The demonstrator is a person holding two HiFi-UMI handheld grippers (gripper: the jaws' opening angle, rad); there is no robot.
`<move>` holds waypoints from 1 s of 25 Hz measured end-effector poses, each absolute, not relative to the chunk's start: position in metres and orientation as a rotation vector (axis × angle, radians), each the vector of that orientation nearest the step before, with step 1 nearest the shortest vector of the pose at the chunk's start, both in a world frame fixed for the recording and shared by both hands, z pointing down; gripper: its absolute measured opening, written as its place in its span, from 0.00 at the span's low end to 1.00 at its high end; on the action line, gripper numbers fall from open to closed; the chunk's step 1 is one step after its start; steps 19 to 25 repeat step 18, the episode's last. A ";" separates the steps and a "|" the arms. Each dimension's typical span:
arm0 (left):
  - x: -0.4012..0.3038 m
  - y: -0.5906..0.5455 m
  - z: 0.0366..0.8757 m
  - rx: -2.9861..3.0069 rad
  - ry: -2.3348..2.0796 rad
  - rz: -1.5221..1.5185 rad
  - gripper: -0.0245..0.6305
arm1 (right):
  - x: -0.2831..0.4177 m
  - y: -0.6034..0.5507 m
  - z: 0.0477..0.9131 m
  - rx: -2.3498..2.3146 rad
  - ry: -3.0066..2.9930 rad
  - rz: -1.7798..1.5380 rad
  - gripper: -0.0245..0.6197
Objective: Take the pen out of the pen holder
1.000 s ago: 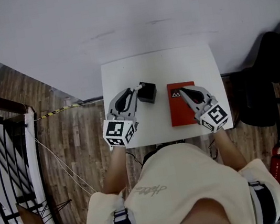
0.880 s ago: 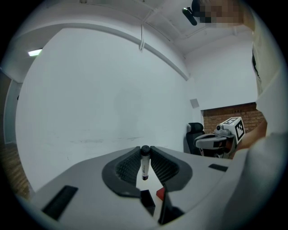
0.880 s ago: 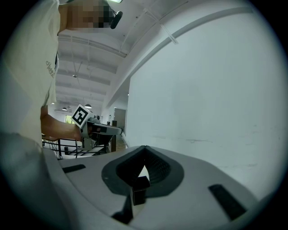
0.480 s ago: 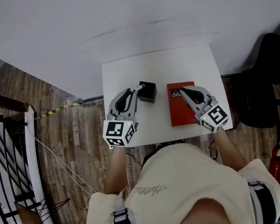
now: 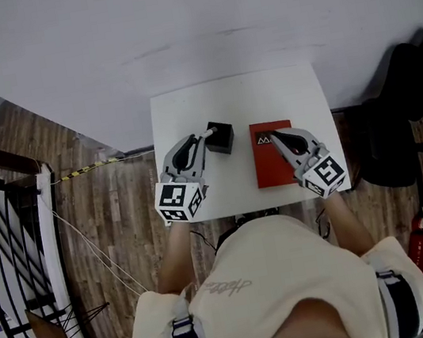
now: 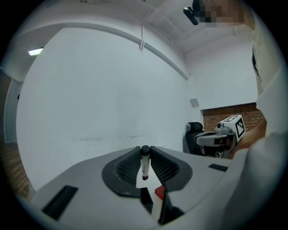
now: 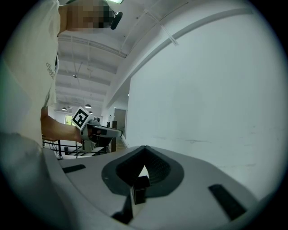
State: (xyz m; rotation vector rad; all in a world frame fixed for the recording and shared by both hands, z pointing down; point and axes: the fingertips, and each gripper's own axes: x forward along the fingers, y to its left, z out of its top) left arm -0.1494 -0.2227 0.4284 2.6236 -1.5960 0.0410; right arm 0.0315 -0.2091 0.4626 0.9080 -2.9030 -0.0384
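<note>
Holding the pen: the left gripper is clenched on the pen, which stands upright between its ribbed dark pads.
Pen: a white barrel with a black cap on top and a dark band at the lower end. It hangs just above the pen holder, apart from it.
Right gripper: jaw tips pressed together with nothing between them, right of the pen holder, over the red book.
Pen holder: a black, square-sided box on the white table.
Hard to make out: from the head view the pen is only a pale sliver at the pen holder's left edge. In the left gripper view the jaws cover most of the pen holder. The print on the pen is too small to read.
</note>
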 end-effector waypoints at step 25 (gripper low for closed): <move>-0.154 -0.226 0.436 2.614 -1.587 0.063 0.16 | 0.031 -0.210 0.466 0.902 -2.891 -0.035 0.05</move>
